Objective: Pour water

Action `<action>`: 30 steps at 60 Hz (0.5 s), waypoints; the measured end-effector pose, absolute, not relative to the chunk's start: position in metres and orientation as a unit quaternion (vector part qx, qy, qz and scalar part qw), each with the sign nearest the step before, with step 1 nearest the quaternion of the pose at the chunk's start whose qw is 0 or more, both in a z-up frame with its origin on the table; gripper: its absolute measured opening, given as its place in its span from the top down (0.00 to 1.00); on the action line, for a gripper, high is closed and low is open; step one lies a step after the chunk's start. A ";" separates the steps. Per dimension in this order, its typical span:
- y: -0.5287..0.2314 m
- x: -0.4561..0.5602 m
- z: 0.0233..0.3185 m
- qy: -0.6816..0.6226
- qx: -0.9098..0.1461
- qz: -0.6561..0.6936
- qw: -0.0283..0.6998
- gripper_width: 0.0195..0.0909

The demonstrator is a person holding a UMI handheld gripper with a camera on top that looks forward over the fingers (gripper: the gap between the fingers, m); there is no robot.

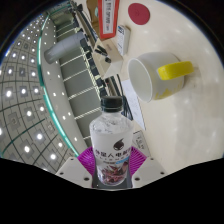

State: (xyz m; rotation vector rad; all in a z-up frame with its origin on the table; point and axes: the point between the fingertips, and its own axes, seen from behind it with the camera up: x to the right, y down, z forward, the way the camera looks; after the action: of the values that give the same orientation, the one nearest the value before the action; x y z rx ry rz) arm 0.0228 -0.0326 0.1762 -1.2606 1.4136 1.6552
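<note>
Water bottle [111, 135] fills the gap between the fingers [88, 160] of the hand-held gripper [112, 170]; no room left there. Just ahead and to the right a white mug [160, 78] with yellow handle [178, 71] blocks that side. White tabletop [150, 120] between bottle and mug is bare, a narrow lane. Beyond the mug, a carton [123, 38] and a round white object [138, 13] crowd the far end. To the left, the tabletop edge drops off to patterned floor [30, 95].

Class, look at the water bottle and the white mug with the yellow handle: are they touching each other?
Apart. The gripper view shows the water bottle held between the hand-held gripper fingers, its cap clear of the white mug, which stands beyond it on the table, with a visible gap between them.
</note>
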 end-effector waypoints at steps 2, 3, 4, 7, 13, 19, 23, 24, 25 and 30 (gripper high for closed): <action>-0.032 0.025 0.172 0.543 -0.468 0.631 0.297 0.72; -0.032 0.026 0.171 0.545 -0.466 0.633 0.292 0.72; -0.032 0.026 0.169 0.546 -0.465 0.634 0.289 0.72; -0.039 0.029 0.166 0.549 -0.463 0.638 0.279 0.72; -0.031 0.024 0.160 0.553 -0.465 0.640 0.261 0.72; -0.033 0.022 0.161 0.531 -0.502 0.627 0.271 0.72; -0.056 0.019 0.175 0.492 -0.549 0.604 0.304 0.72; -0.039 0.023 0.174 0.478 -0.563 0.595 0.317 0.72; -0.040 0.024 0.178 0.464 -0.577 0.585 0.330 0.72; -0.034 0.042 0.199 0.382 -0.646 0.519 0.408 0.72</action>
State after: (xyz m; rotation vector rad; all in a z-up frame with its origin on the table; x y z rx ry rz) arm 0.0422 -0.0335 0.1993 -1.6280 0.9635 1.3086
